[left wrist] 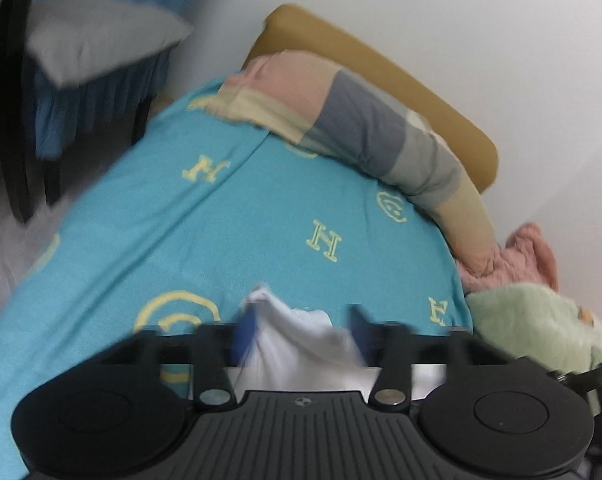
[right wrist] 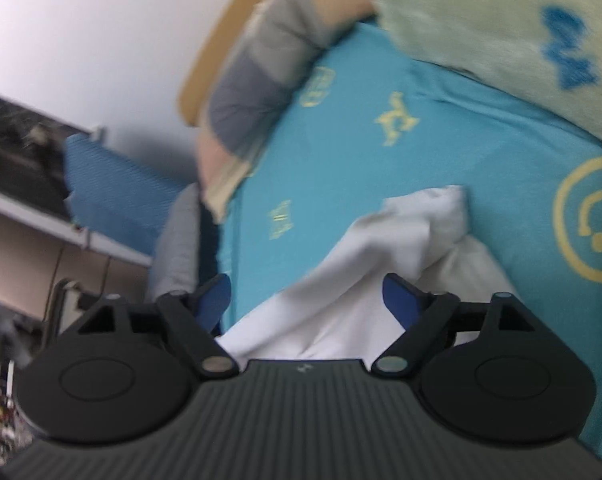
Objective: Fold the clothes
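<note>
White garment is lying limp and light on the bed, best pinched at an edge; left tool and right tool are gaping open, gripping nothing.

Both grippers are showing black ribbed bodies with round side discs, silver pivot screws and blue pads: left gripper, right gripper.

Garment lies on bed, between the parted fingers of left claw and of right claw. Pillow across bed's far end against headboard. Blanket on bed's right side, beside pillow's end.
</note>
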The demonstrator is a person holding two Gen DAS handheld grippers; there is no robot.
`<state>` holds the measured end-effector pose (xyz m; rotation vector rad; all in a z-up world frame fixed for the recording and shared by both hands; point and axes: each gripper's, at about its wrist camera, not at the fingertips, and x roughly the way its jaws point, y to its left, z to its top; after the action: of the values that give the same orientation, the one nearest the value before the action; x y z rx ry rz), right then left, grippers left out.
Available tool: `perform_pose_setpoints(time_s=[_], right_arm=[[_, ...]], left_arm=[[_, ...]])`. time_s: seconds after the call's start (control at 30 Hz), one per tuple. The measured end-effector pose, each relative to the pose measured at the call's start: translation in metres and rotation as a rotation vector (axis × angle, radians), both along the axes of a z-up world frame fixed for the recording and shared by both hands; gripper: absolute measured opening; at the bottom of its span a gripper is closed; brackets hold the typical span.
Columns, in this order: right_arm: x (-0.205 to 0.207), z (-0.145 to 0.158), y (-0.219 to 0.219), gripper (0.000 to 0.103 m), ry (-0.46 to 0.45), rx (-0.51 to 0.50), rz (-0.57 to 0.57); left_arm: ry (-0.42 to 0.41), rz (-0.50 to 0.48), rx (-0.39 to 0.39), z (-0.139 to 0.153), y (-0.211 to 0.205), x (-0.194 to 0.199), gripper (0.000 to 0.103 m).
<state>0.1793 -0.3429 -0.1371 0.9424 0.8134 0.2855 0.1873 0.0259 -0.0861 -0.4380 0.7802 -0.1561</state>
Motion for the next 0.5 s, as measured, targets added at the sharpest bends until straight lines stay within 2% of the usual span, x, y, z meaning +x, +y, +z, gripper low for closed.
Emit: perform_pose_setpoints(time_s=[0.03, 0.07, 0.13, 0.2, 0.27, 0.3, 0.37, 0.4, 0.5], right_arm=[[-0.006, 0.008, 0.004, 0.084, -0.019, -0.019, 0.028], [-0.013, 0.015, 0.008, 0.084, -0.038, -0.054, 0.046], [-0.029, 0.029, 0.017, 0.085, -0.075, -0.172, 0.053], [-0.039, 0.035, 0.026, 0.085, -0.115, -0.283, 0.067], [-0.039, 0.031, 0.035, 0.081, -0.124, -0.360, 0.089], [-0.037, 0.028, 0.039, 0.074, -0.127, -0.398, 0.094], [-0.031, 0.020, 0.046, 0.071, -0.135, -0.472, 0.101], [-0.027, 0.015, 0.049, 0.066, -0.140, -0.504, 0.109], [-0.013, 0.001, 0.057, 0.065, -0.157, -0.582, 0.120]], left_arm=[[-0.016, -0.017, 0.013, 0.005, 0.000, -0.006, 0.079], [-0.030, -0.039, 0.012, 0.008, -0.001, -0.012, 0.082], [-0.041, -0.088, 0.004, 0.010, -0.006, -0.023, 0.083], [-0.042, -0.118, 0.041, 0.007, -0.016, -0.029, 0.083], [-0.043, -0.123, 0.098, -0.002, -0.028, -0.032, 0.083], [-0.044, -0.125, 0.127, -0.006, -0.035, -0.033, 0.083], [-0.043, -0.132, 0.171, -0.016, -0.045, -0.032, 0.083], [-0.046, -0.126, 0.195, -0.020, -0.049, -0.029, 0.082], [-0.042, -0.098, 0.242, -0.033, -0.056, -0.015, 0.082]])
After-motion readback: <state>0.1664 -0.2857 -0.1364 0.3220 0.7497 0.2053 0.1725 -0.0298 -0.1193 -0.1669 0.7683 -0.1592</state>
